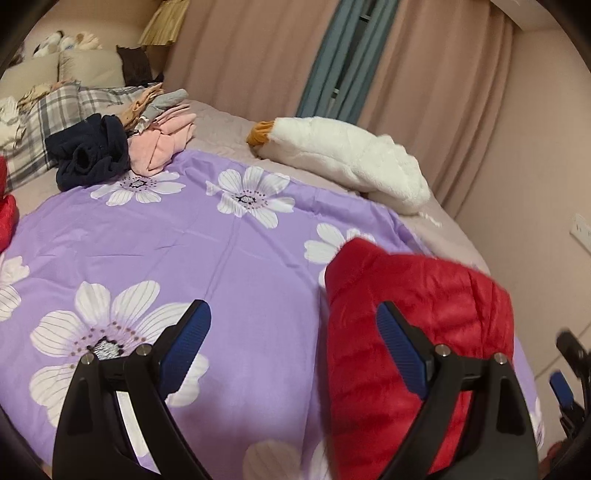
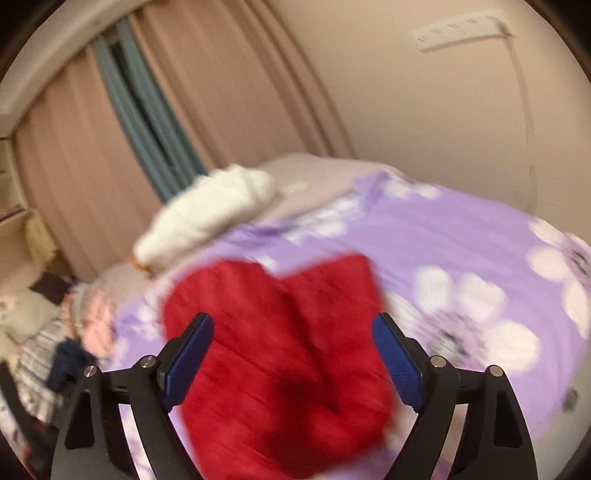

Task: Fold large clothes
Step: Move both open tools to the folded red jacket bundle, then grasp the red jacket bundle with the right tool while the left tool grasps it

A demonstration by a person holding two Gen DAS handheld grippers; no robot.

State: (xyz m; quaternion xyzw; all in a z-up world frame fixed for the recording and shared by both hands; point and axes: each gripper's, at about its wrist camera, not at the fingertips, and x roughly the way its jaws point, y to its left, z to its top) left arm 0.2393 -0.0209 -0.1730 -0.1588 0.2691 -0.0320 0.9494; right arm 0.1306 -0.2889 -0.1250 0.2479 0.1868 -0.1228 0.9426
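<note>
— Left gripper (image 1: 293, 347)?
— Spread wide, blue pads (image 1: 186, 343) well apart, nothing between them. Hangs above the purple floral sheet (image 1: 207, 258), tilted downward.
— And the right gripper (image 2: 293, 354)?
— Also spread wide, gripping nothing. Seen from its own camera above the red puffer jacket (image 2: 280, 354), clear of the fabric. Picture smeared by motion, so fine detail not readable. Also glimpsed at the far right edge of the left wrist view as a blue pad on black links.
— Where is the jacket?
— Lies on the purple floral sheet, toward the near right side of the bed in the left wrist view (image 1: 417, 332). Bunched into a compact quilted mound, folded over on itself; exact fold lines hard to tell. Right finger of the left gripper overlaps it in the picture; contact cannot be told.
— Anything else on the bed?
— White plush goose (image 1: 351, 155) with an orange beak, lying at the far edge near the pink curtains (image 1: 258, 55). Pile of folded clothes at the far left: a navy garment (image 1: 88, 147) just beside a pink garment (image 1: 162, 144), with a grey piece (image 1: 166, 101) on top behind them. Plaid pillow (image 1: 51, 110) further left. Another bit of red fabric (image 1: 7, 221) at the left border, cut off by the frame.
— Wall side?
— Power strip (image 2: 461, 29) mounted high on the wall, cord running down from it.
</note>
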